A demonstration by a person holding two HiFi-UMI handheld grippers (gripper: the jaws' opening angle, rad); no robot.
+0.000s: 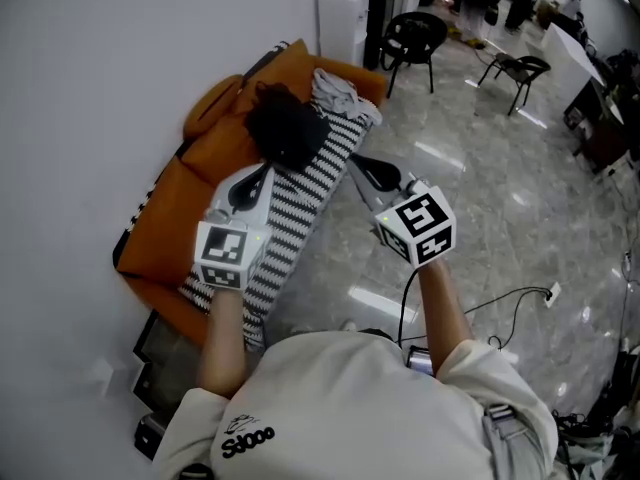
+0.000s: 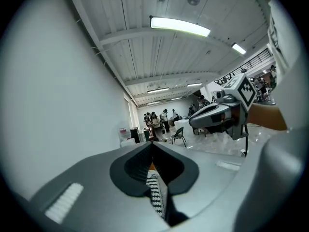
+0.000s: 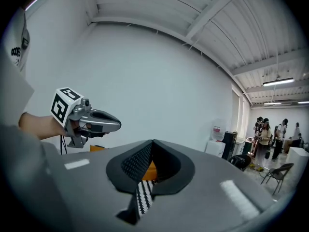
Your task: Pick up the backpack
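Note:
The black backpack (image 1: 285, 128) lies on an orange sofa (image 1: 175, 208), at the top of a black-and-white striped cloth (image 1: 300, 203). My left gripper (image 1: 260, 176) hovers over the striped cloth just below the backpack, jaws shut and empty. My right gripper (image 1: 360, 165) is held to the right of the backpack, past the sofa's edge, also shut with nothing in it. In the left gripper view the closed jaws (image 2: 152, 145) point level, with the striped cloth (image 2: 155, 192) below them and the right gripper (image 2: 192, 122) alongside. The right gripper view shows its closed jaws (image 3: 153, 142) and the left gripper (image 3: 118, 124).
A white wall runs along the sofa's left side. Grey clothing (image 1: 335, 93) lies beside the backpack. Two black chairs (image 1: 412, 36) (image 1: 520, 68) stand on the glossy floor beyond. Cables (image 1: 510, 308) trail on the floor at right, and dark equipment (image 1: 160, 358) sits near the sofa's front.

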